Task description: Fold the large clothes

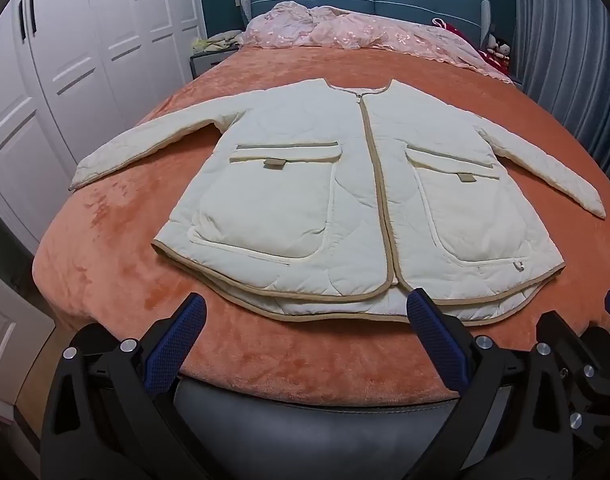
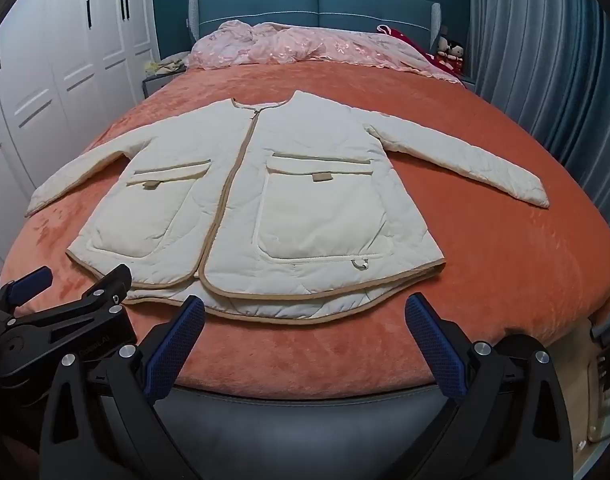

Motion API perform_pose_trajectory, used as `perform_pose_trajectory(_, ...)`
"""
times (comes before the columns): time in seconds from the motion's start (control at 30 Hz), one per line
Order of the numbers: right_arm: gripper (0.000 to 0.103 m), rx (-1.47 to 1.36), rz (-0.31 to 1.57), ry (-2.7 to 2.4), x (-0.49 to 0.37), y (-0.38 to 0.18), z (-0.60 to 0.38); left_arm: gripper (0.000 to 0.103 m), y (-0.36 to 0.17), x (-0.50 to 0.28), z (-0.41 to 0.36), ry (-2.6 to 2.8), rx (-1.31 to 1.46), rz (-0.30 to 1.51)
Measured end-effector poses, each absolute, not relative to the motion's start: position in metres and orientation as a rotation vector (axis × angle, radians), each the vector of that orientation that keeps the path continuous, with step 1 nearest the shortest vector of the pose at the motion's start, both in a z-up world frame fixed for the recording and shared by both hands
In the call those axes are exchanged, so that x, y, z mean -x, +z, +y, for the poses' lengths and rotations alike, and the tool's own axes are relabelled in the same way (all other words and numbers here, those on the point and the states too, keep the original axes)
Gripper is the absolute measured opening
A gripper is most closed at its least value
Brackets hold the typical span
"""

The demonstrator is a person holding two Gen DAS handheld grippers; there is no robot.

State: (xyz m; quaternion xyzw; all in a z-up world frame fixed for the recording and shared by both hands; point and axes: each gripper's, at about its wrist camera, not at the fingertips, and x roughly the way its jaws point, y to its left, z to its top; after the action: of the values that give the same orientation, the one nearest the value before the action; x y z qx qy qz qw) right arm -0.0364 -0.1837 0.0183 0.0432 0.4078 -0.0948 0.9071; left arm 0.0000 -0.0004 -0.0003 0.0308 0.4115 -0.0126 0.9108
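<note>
Lying flat and zipped on the bed (image 1: 105, 264), one cream jacket (image 1: 345, 184) spreads both sleeves; its back hem peeks out below the front. Two patch pockets show, contents hidden. The left tool (image 1: 305, 320) and right tool (image 2: 305, 316) gape fully wide over the near edge, holding nothing. Pink bedding (image 1: 345, 28) is bunched by the headboard.

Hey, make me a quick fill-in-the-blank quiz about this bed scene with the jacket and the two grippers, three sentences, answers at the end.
1. The cream jacket lies flat on the orange bedspread with both sleeves spread ____.
2. The jacket's front zipper is ____.
3. The left gripper and the right gripper both hover with jaws ____, holding nothing.

Answers: out; closed; open
</note>
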Motion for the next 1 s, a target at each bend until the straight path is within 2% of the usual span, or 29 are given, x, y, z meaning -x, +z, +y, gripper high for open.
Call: perform_pose_trajectory(1.0,0.098,-0.085,0.844,-0.196,0.037,0.017,-0.179,0.098,0.006,0.004,0.002,-0.009,-0.079,0.851)
